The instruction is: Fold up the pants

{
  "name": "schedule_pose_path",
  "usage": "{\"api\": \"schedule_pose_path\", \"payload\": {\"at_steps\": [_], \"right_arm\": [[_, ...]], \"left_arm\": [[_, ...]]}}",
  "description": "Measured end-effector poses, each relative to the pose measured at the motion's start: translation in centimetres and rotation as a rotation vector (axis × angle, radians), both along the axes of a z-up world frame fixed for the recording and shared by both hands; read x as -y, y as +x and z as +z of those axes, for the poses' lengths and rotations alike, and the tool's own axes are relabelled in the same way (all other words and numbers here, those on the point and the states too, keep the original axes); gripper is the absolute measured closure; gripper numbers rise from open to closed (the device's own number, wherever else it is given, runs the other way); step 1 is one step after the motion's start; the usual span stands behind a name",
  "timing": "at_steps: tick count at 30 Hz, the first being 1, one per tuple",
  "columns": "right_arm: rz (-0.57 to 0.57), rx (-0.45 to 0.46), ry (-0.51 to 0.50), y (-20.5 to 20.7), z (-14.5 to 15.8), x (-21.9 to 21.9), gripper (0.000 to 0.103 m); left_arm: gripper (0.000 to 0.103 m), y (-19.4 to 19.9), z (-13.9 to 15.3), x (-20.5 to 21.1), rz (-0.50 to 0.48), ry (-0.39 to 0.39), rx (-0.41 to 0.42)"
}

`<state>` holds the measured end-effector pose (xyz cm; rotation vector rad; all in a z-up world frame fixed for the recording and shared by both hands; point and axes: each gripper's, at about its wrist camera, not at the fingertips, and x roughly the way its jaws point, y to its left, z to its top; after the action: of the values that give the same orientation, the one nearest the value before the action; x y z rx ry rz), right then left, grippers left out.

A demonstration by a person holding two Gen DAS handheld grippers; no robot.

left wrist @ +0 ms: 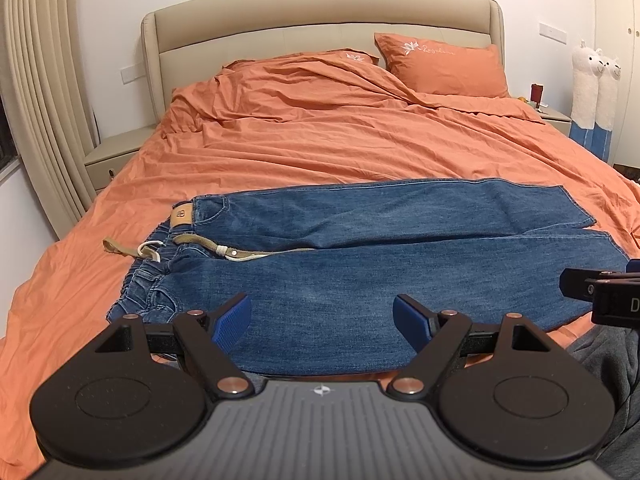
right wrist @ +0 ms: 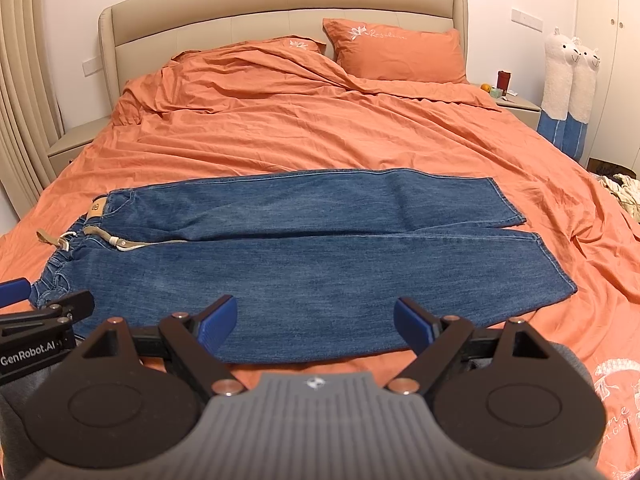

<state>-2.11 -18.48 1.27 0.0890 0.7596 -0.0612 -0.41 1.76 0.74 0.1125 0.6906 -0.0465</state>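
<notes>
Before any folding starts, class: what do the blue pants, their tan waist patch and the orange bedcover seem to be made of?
Blue pants: denim, seemingly; faded weave, stitched seams. Tan waist patch: looks like matte leather or an imitation. Orange bedcover: thin woven cloth, maybe cotton; matte with fine creases.

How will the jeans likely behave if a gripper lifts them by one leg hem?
The jeans lie flat and creased on the bedding, so they will probably drape limply. Thick denim looks fairly heavy, so the waistband may drag. The loose drawstring would likely dangle.
</notes>
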Motion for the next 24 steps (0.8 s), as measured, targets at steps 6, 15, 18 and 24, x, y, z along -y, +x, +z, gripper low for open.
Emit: {"api": "schedule_pose_path", "payload": {"at_steps": [6,15,18,24], "right_arm": [[-0.001,0.0,0.001,0.0,0.02,-0.02,0.021],[0.004,-0.004,-0.002,-0.06,-0.01,-0.39,0.021],[0.005,-0.006,-0.001,0.01,-0.04,-0.37,0.021],[0.004,-0.006,0.0,0.02,-0.04,-0.37,0.021]], "left_arm": [[0.009,-0.01,0.04,-0.08,0.001,-0.002,0.0],[0.009,-0.01,0.01,-0.01,0.002,-0.002,0.002],[0.009,-0.02,0.02,-0.02,0.002,-0.004,0.002],[0.009,-0.1,0.1,-0.13,0.0,-0.003,0.002]]}}
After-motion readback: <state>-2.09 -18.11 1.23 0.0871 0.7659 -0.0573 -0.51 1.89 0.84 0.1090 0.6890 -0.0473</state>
